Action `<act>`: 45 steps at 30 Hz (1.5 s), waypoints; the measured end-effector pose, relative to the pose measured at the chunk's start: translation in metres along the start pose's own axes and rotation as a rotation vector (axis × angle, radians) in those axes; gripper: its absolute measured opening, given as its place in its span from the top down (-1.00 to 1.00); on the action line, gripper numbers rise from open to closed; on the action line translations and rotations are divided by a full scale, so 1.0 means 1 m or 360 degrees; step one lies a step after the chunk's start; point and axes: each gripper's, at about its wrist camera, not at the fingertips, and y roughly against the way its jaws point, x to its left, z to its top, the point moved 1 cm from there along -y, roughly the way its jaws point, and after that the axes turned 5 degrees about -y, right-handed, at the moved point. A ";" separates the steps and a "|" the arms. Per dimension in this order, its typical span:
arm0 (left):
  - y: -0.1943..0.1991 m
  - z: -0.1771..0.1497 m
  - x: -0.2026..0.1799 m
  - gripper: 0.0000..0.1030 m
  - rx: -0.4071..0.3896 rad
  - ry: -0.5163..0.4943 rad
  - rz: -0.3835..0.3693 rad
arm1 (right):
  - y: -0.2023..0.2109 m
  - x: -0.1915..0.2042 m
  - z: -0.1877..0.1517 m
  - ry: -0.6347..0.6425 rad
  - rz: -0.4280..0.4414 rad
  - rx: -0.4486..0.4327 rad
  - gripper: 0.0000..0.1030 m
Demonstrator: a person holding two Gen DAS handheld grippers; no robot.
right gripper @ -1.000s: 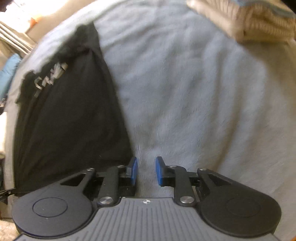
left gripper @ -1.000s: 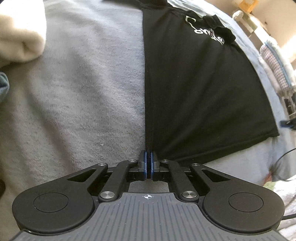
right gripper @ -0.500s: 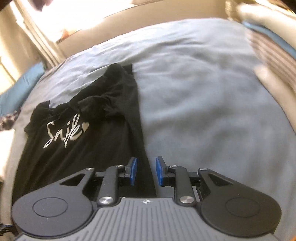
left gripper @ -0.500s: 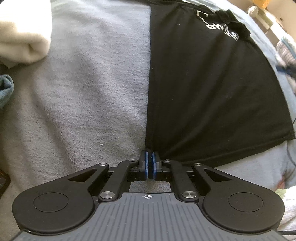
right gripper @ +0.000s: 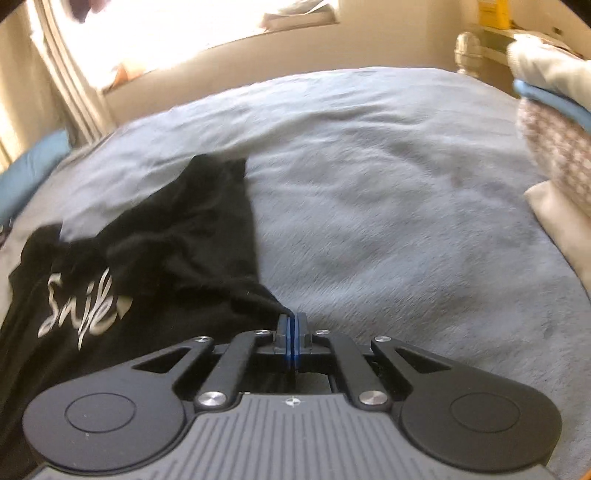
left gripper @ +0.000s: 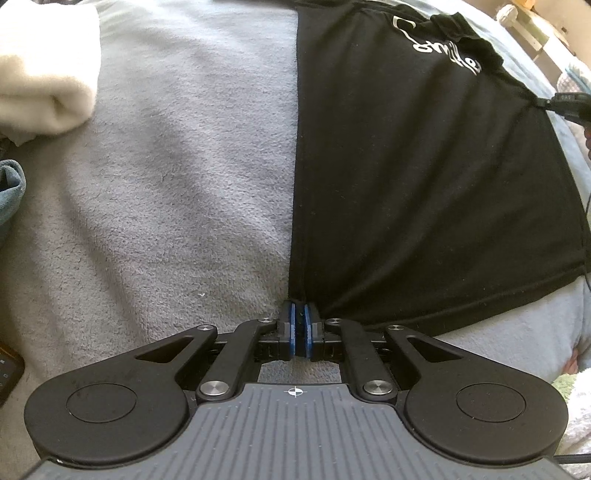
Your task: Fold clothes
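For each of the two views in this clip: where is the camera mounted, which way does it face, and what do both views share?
Left wrist: sits on the left gripper, looking forward and down along the black T-shirt on the grey blanket; its shut fingers pinch the shirt's hem corner.
Right wrist: sits on the right gripper, facing across the bed toward the window; its shut fingers pinch the shirt's edge beside the lettering.
Shared: the same T-shirt, lettering and blanket; the right gripper's tip also shows at the left view's right edge.

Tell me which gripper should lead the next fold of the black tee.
Probably right. The right gripper is shut on the black T-shirt up near the print, its cloth already pulled up. The left gripper pins the hem corner flat on the grey blanket, a good anchor.
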 end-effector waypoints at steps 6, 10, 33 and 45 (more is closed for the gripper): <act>0.004 -0.001 -0.003 0.87 -0.0004 -0.0056 0.0033 | -0.011 -0.006 0.009 -0.0080 -0.0078 -0.0066 1.00; 0.004 -0.001 -0.006 0.87 -0.0006 -0.0082 0.0052 | -0.025 -0.014 0.007 -0.0148 -0.0138 -0.0033 1.00; 0.012 -0.016 0.044 0.87 -0.0038 0.0216 -0.0315 | 0.143 -0.079 -0.145 -0.0933 0.0226 0.0616 0.48; 0.033 -0.025 0.047 0.73 -0.0111 0.0211 -0.0268 | 0.161 -0.037 -0.151 -0.0508 -0.0042 0.0575 0.51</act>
